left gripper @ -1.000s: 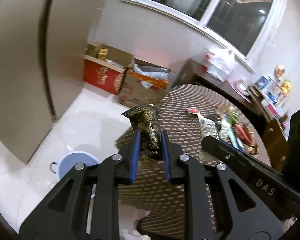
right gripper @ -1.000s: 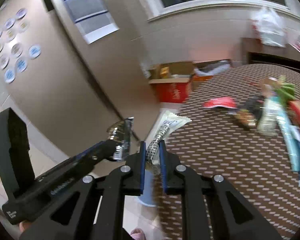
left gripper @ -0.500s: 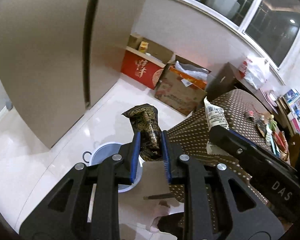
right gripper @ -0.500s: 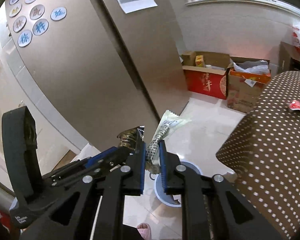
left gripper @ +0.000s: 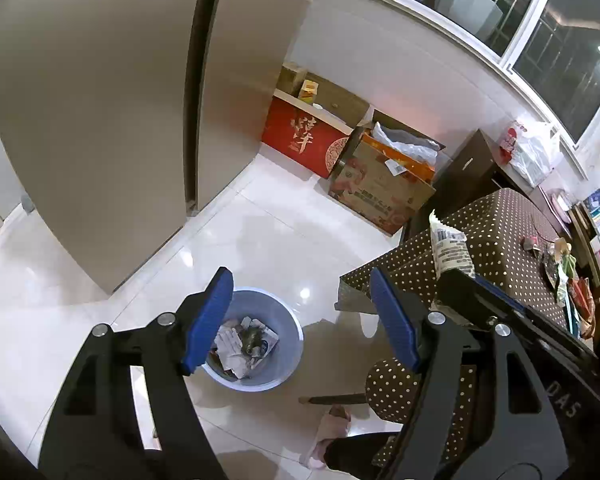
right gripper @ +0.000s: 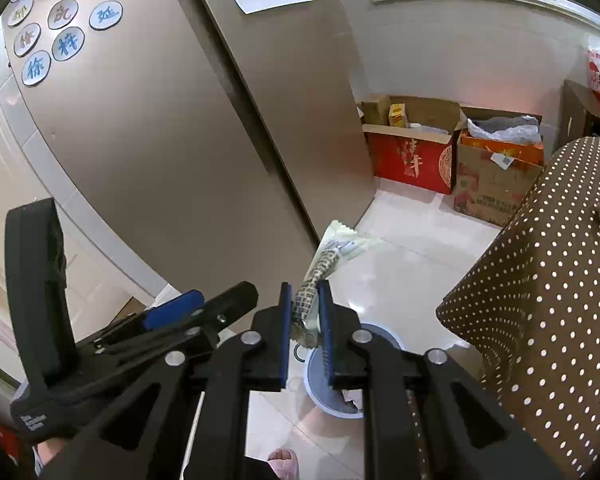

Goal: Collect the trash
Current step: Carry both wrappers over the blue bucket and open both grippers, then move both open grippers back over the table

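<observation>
My left tongs point(left gripper: 300, 320) have just been spreading, empty, over the bin point(left gripper: 256, 340); right tongs point(right gripper: 305, 316) pinching the wrapper point(right gripper: 332, 256), needing centering over the bin before letting go.

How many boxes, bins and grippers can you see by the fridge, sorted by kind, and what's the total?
Cardboard boxes: 2, the red box and the brown box
Bins: 1, the blue bin
Grippers: 2, the left gripper, open and empty, and the right gripper, shut on a wrapper
Total: 5
</observation>
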A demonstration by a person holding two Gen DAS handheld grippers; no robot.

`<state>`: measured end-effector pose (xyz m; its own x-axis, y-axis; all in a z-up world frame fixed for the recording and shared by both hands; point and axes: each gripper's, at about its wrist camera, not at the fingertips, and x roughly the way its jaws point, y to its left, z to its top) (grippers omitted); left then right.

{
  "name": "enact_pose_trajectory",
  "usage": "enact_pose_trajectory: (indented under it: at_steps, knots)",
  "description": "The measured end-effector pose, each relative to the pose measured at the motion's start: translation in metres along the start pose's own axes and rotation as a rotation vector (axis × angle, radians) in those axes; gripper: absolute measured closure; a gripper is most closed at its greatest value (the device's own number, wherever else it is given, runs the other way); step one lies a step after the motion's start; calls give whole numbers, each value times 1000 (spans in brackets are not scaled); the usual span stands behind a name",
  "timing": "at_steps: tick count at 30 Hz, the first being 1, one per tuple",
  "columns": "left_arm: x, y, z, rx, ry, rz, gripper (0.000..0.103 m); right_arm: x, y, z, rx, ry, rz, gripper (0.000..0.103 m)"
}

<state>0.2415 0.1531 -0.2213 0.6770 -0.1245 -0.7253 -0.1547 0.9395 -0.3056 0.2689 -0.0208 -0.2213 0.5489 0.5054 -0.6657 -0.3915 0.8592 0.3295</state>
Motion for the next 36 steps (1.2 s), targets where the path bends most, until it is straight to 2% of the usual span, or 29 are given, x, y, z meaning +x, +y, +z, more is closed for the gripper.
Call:
enact_pose_trajectory:
  at_steps: [22, 25, 26, 27, 36]
  knots:
    - [-15, 10, 1, -13, -31, 72, 33, 9, 18, 5, -37, -21, 16, 89]
    - [-12, 14, 1, -25, -28, 85, 33, 17, 20, 10, -33, -42, 38, 86]
    - [-11, 16, 1, -28, -25, 89, 33, 20, 21, 12, -31, -43, 36, 77]
    - [-11, 17, 1, -30, -21, 92, 33, 25, 20, 13, -27, -35, 22, 73]
    - [-13, 13, 0, -24, -23, 95, 33, 14, 10, 11, -19, -49, -13, 69]
